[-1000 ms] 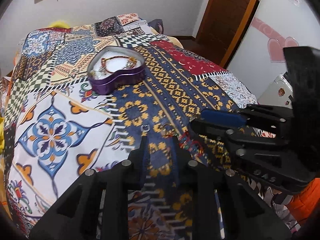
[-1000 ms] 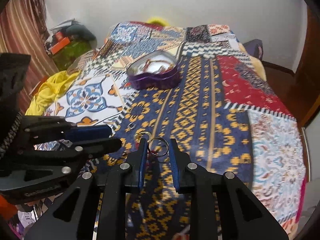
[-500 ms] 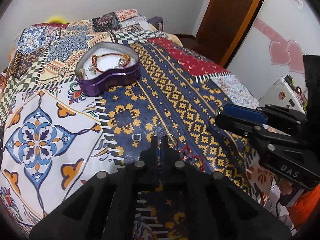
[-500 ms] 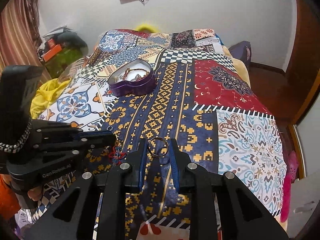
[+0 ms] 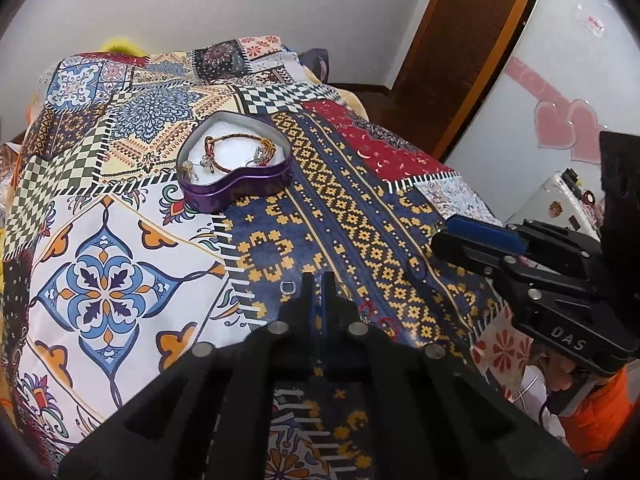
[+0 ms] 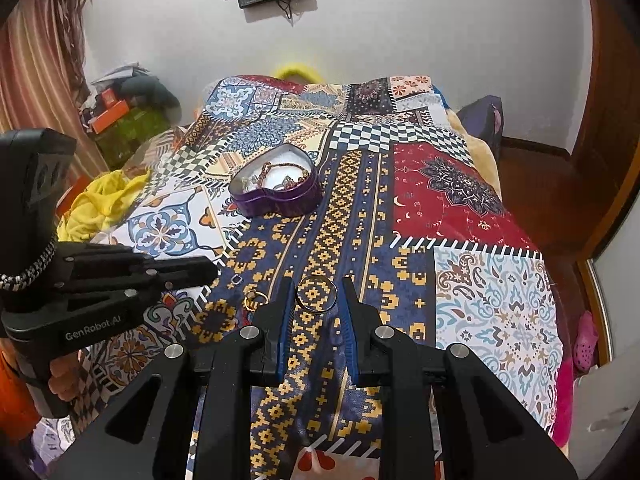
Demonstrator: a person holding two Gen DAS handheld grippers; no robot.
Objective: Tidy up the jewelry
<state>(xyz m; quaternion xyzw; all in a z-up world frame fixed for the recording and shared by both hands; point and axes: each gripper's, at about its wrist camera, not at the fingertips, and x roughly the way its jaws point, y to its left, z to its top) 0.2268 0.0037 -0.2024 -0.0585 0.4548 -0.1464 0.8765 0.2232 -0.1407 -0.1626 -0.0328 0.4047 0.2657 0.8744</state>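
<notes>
The right gripper (image 6: 316, 298), jaws partly open, pinches a gold ring (image 6: 316, 294) above the bedspread (image 6: 480, 308) near its front edge, while the left gripper (image 5: 319, 284) hangs nearly closed and empty over small rings (image 5: 288, 287), well short of the heart tin (image 5: 236, 170).

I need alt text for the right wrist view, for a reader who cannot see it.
The right gripper holds a ring between its fingers, above a patchwork bedspread. Farther back sits a purple heart-shaped tin with jewelry inside; the left gripper is at the left.
</notes>
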